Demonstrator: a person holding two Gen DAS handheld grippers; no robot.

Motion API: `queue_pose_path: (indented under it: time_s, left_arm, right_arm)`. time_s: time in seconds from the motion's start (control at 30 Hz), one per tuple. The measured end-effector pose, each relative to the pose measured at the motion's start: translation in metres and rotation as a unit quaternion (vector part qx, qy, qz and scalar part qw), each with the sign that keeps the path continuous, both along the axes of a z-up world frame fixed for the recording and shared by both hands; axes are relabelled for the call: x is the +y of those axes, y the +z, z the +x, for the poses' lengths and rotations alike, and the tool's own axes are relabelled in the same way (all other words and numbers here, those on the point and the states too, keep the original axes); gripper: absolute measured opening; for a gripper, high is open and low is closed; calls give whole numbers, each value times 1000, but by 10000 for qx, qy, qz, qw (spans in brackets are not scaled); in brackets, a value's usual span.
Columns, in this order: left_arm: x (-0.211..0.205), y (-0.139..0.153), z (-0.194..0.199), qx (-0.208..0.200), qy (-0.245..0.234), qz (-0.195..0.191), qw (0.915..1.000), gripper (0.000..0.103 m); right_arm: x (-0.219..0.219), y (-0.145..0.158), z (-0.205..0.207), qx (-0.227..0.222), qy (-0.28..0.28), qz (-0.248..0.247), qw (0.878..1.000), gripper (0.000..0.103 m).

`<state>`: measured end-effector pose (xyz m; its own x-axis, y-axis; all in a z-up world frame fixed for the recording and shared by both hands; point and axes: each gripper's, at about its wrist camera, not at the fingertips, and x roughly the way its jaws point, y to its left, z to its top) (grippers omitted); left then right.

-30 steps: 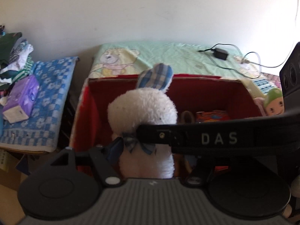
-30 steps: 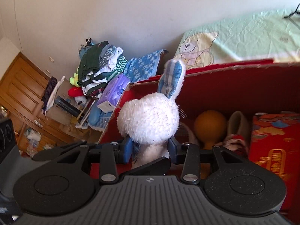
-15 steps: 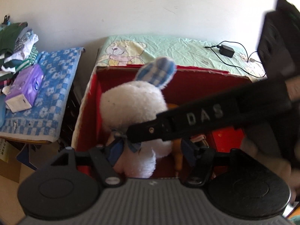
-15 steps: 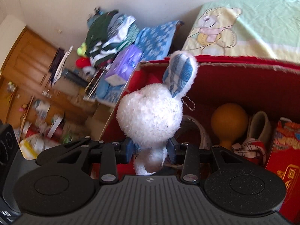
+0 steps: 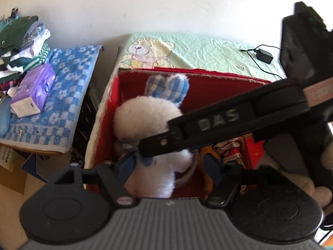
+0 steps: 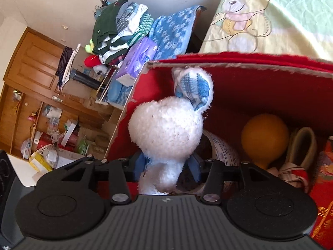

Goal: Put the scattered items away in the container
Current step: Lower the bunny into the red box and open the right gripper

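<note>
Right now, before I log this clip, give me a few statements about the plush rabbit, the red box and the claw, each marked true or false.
1. The plush rabbit is within the walls of the red box. True.
2. The right claw is clamped on the orange ball. False: its jaws have just been opening with the rabbit between them, and the ball lies apart, deeper in the box.
3. A purple tissue pack lies on the blue checked towel. True.
4. The rabbit's ears are plain pink. False: they are blue plaid with white edging.
</note>
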<state>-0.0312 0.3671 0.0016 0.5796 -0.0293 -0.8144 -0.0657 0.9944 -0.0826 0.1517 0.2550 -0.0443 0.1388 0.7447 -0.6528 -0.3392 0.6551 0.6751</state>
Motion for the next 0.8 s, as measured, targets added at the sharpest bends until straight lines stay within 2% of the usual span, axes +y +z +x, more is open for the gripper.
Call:
queue_pose_path:
  time_s: [0.1,0.2,0.27,0.33,0.37,0.5,0.63,0.8]
  left_arm:
    - [-1,-1,1,-14,-41,193,9998,70]
    - [1,0,1,-19,-79,117,9999,70]
    - [5,4,-2,-55,-66,-42,10000,70]
    - [7,10,-5,-131,-83,-90,9998,70]
    - [7,14,-6,-176,-101,-59,9998,70]
    - [9,17,-6,-228,-230,-146,9994,70]
    - [4,14,-2,-165,-214,-122,9996,69]
    - [11,3,4,-35,-104,-159,9998,68]
  right_arm:
    - [-15,7,-3,-57,-181,69,9998,58]
    - [-32,11,-7,-78,-481,187,9986,58]
    - [-37,13,-8,-143,-683,143,9975,51]
    - [-38,12,-8,-101,-773,97,9969,35]
    - [-38,12,-8,-71,-787,104,9968,32]
    - [-30,10,-3,-32,-848,36,9964,30]
    - [-18,-1,-1,155,-691,97,9974,17]
    - [-3,-2,-4,77,-548,-7,9985,17]
